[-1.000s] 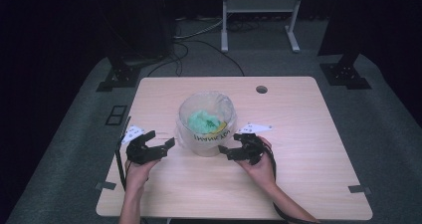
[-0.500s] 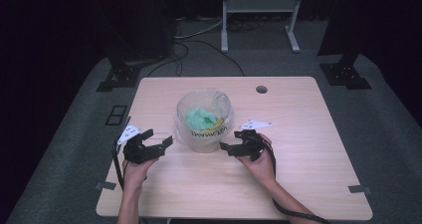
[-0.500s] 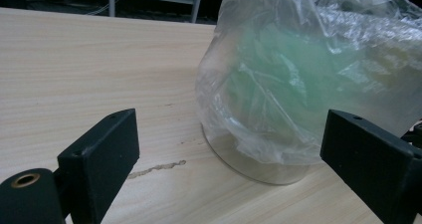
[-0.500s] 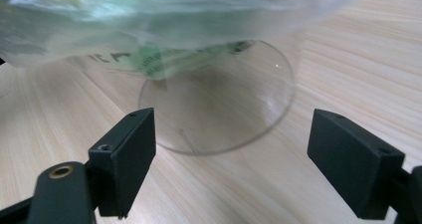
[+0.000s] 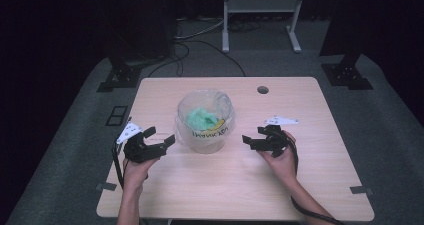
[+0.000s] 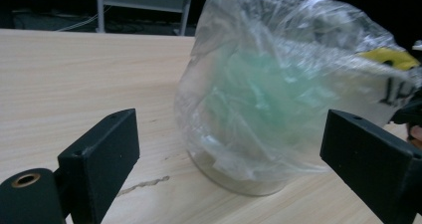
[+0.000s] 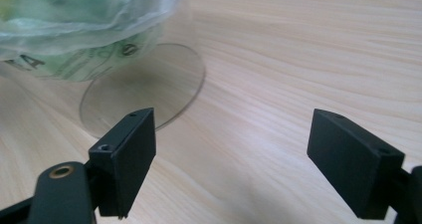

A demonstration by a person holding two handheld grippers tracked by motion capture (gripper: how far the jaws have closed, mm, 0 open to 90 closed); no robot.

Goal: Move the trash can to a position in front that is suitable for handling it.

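Observation:
A clear round container lined with a thin plastic bag (image 5: 205,120) stands mid-table, with green crumpled material (image 5: 200,118) inside and a yellow patch at its rim. My left gripper (image 5: 159,137) is open just left of it; in the left gripper view the bag (image 6: 278,89) bulges between and beyond the spread jaws. My right gripper (image 5: 252,141) is open to the right of the container, a short gap away. In the right gripper view the container's clear base (image 7: 144,84) lies ahead at upper left, with bare wood between the jaws.
The wooden table (image 5: 310,180) has a round cable hole (image 5: 262,90) at the back right. A metal stand (image 5: 260,10) and black equipment feet (image 5: 120,75) sit on the grey floor behind. Cables trail from both grippers toward the near edge.
Both grippers have shifted slightly away from the container, the right one further to the right. The bag looks a little more settled. Both stay open.

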